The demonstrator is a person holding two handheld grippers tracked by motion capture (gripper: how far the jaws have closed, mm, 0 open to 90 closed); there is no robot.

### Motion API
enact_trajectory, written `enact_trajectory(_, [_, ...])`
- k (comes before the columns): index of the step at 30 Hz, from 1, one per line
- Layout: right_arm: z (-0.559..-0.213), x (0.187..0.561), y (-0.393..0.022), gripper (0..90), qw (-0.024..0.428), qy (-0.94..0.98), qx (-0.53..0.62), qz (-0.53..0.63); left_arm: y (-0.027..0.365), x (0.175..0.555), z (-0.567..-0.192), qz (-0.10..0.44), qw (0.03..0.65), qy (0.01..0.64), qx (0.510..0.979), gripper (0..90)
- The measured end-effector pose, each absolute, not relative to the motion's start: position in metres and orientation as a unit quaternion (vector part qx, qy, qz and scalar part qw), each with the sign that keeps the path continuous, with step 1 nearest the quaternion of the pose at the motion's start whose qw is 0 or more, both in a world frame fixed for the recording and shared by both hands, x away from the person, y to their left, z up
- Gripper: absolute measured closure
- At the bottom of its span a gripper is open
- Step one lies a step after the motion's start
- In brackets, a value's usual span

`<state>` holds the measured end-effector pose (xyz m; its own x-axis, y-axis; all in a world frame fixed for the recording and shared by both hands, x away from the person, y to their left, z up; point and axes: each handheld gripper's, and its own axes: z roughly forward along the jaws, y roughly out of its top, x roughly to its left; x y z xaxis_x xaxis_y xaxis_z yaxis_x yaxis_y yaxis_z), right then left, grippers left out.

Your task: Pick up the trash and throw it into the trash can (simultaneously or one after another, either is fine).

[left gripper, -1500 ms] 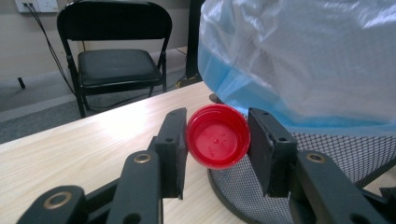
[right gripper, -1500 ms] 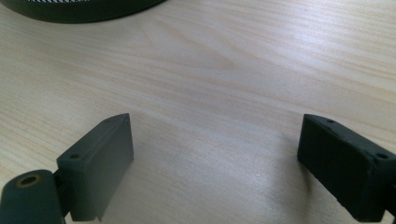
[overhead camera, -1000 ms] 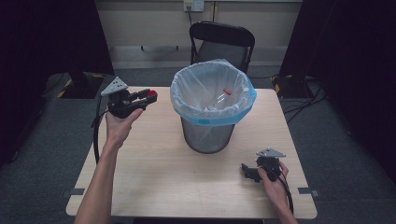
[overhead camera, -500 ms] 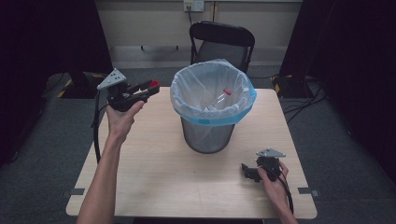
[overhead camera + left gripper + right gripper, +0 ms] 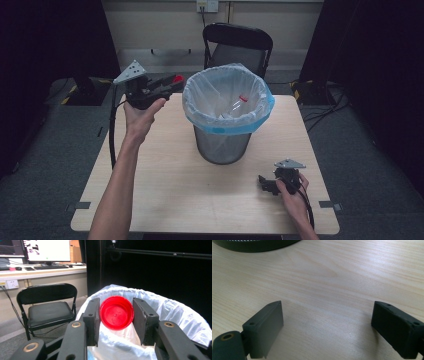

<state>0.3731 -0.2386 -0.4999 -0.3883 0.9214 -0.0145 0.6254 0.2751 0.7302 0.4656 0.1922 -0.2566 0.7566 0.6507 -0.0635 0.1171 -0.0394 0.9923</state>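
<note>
1. Your left gripper [image 5: 172, 84] is raised off the worktop [image 5: 165, 175] at its far left side, pointing toward the waste bin [image 5: 222, 145]. In the left gripper view its jaws clamp a red cap [image 5: 116, 312] from both sides, the pads pressed against its rim.
2. The red cap faces that camera with its hollow side, so you look straight into it. It sits between the pads near their tips, and behind it is the white liner bag [image 5: 175, 312] of the bin.
3. In the high view the red cap [image 5: 178, 78] shows as a small red spot at the gripper's tip, just beside the bin's rim on its left and still outside the opening.
4. The waste bin stands upright near the middle of the worktop, a dark mesh body with the white bag [image 5: 200, 100] folded over its rim and a blue band below the fold. Inside lies a clear bottle with a red top [image 5: 243, 98].
5. Your right gripper [image 5: 264, 183] rests low at the near right part of the worktop, well apart from the bin. Its jaws stand wide apart with nothing between them, just bare wood [image 5: 327, 290].
6. A black folding chair [image 5: 237, 45] stands behind the worktop, beyond the bin.
</note>
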Motion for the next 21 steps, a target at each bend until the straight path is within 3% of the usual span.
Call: enact_trajectory(21, [-0.5, 0.373, -0.239, 9.7, 0.226, 0.766, 0.504, 0.328, 0.138, 0.479, -0.246, 0.159, 0.628, 0.237, 0.724, 59.4])
